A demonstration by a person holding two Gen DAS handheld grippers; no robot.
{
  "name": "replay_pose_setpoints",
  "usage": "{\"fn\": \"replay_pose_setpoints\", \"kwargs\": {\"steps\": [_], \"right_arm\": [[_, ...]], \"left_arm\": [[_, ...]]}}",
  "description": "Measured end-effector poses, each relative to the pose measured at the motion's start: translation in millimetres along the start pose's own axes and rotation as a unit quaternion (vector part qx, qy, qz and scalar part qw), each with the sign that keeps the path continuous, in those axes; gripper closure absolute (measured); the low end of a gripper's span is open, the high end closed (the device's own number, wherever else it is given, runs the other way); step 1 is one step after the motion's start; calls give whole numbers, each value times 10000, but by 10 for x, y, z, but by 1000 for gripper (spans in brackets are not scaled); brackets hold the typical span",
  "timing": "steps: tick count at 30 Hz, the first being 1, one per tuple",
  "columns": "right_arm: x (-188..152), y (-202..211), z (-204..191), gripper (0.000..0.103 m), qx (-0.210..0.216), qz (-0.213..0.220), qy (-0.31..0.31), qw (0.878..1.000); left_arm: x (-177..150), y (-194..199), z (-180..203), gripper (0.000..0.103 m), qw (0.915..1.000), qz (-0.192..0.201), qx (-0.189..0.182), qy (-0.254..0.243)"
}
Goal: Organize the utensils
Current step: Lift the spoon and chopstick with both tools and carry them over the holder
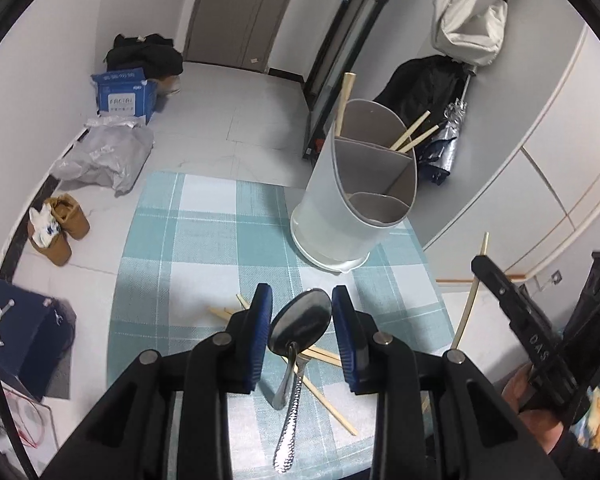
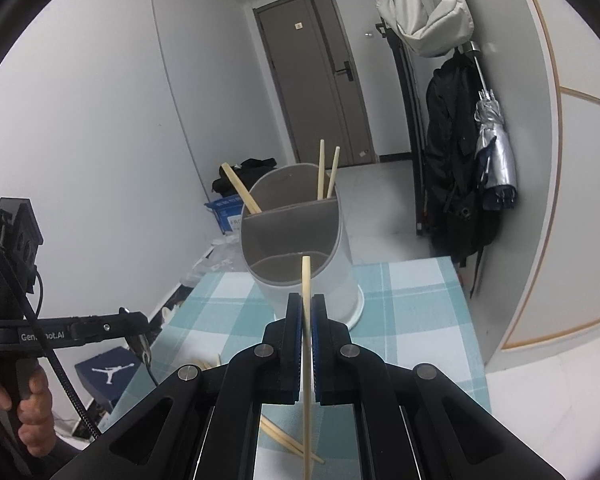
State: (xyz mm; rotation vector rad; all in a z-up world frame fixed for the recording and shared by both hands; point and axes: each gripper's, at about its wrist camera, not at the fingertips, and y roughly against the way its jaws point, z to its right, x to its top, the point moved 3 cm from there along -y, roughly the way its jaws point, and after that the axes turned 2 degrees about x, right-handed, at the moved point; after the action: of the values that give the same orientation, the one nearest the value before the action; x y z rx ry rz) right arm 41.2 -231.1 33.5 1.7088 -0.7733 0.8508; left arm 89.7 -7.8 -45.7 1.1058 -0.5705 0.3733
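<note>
Right gripper (image 2: 307, 320), marked "DAS", clamps a chopstick (image 2: 306, 280).

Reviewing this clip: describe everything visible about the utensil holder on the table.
The utensil holder is a pale grey, plastic-looking cylinder with a slanted top rim and a wider base ring. Brownish dividers split it into three compartments. Three chopsticks lean in the tallest rear compartment; nothing shows in the front two. It stands upright on the checked tablecloth near the far edge, untouched by either gripper.
</note>
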Motion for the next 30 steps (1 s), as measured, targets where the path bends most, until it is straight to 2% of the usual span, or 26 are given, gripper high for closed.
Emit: {"fn": "replay_pose_setpoints", "kwargs": {"steps": [17, 22, 24, 26, 30], "right_arm": [[88, 20, 30, 100, 57, 51, -89, 9999], [137, 36, 36, 100, 119, 74, -111, 9998], [169, 40, 32, 100, 143, 106, -71, 9998], [189, 31, 32, 100, 166, 116, -39, 9998], [189, 9, 63, 100, 178, 106, -68, 9998]], "left_arm": [[40, -39, 153, 80, 9994, -176, -81, -295], [86, 23, 162, 88, 9995, -158, -93, -252], [114, 64, 175, 103, 9995, -113, -76, -288], [118, 42, 173, 103, 9994, -193, -30, -296], [97, 23, 154, 103, 9996, -100, -33, -274]]}}
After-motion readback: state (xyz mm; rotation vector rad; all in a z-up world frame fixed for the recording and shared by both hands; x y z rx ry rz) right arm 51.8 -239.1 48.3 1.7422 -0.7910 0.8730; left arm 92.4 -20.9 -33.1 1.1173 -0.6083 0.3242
